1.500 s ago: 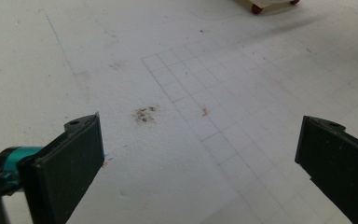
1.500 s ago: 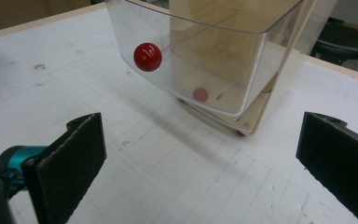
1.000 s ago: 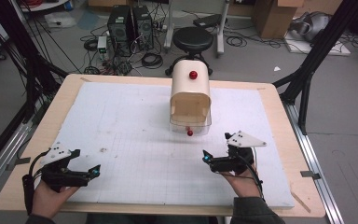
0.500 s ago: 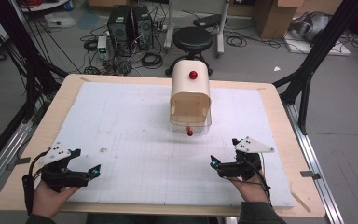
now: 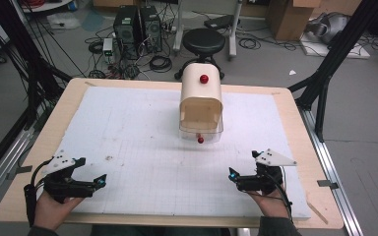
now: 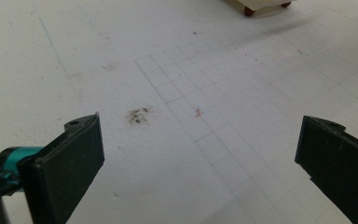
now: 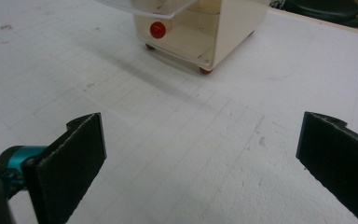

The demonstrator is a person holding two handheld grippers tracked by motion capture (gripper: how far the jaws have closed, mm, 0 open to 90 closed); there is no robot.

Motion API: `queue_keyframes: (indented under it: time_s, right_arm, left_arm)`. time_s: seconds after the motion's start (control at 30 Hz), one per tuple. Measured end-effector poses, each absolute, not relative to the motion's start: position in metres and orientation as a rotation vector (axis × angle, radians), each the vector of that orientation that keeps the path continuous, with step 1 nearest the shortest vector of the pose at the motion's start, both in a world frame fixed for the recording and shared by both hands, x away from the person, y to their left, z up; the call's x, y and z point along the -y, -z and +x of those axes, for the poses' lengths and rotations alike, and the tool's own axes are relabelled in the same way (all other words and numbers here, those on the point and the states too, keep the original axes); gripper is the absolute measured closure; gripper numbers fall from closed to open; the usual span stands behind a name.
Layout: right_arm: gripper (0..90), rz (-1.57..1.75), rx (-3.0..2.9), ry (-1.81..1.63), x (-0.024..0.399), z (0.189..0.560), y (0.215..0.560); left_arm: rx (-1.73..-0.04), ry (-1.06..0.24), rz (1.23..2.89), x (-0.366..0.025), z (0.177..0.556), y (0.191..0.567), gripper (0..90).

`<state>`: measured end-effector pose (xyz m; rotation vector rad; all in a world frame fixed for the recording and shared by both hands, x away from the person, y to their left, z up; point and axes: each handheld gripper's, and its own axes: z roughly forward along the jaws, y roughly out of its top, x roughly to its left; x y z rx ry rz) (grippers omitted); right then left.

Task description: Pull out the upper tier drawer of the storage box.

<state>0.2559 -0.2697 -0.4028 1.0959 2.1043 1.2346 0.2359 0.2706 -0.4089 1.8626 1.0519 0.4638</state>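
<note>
- The table (image 5: 39, 147) carried a white gridded sheet (image 5: 142, 132) that covered nearly its whole top; a wooden edge showed around the sheet.
- A cream-coloured box (image 5: 202, 96) with a rounded top stood on the far middle of the sheet, with a red knob (image 5: 204, 78) on its top. Its clear drawer (image 5: 201, 133) stood pulled out toward the person and bore a small red knob (image 5: 200, 140) on its front.
- In the right gripper view the box (image 7: 223, 23) rested on small red feet (image 7: 205, 71), and the clear drawer's front knob (image 7: 157, 30) faced the camera.
- The left hand-held gripper (image 5: 98, 182) lay at the near left of the sheet, well apart from the box. Its jaws were spread wide and held nothing; bare sheet with a small dark smudge (image 6: 137, 115) lay between them.
- The right hand-held gripper (image 5: 232, 174) lay at the near right of the sheet, apart from the drawer and aimed toward the box. Its jaws were likewise spread wide, empty, over bare sheet.
</note>
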Motion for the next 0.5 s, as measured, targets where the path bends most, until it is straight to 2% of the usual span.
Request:
queue_keyframes:
  time_s: [0.5]
  right_arm:
    - [0.3,1.113,-2.11,-1.228,0.2744,0.2494,0.4083]
  left_arm:
    - [-1.042,-0.454,1.876,-0.2683,0.2364,0.4116,1.7]
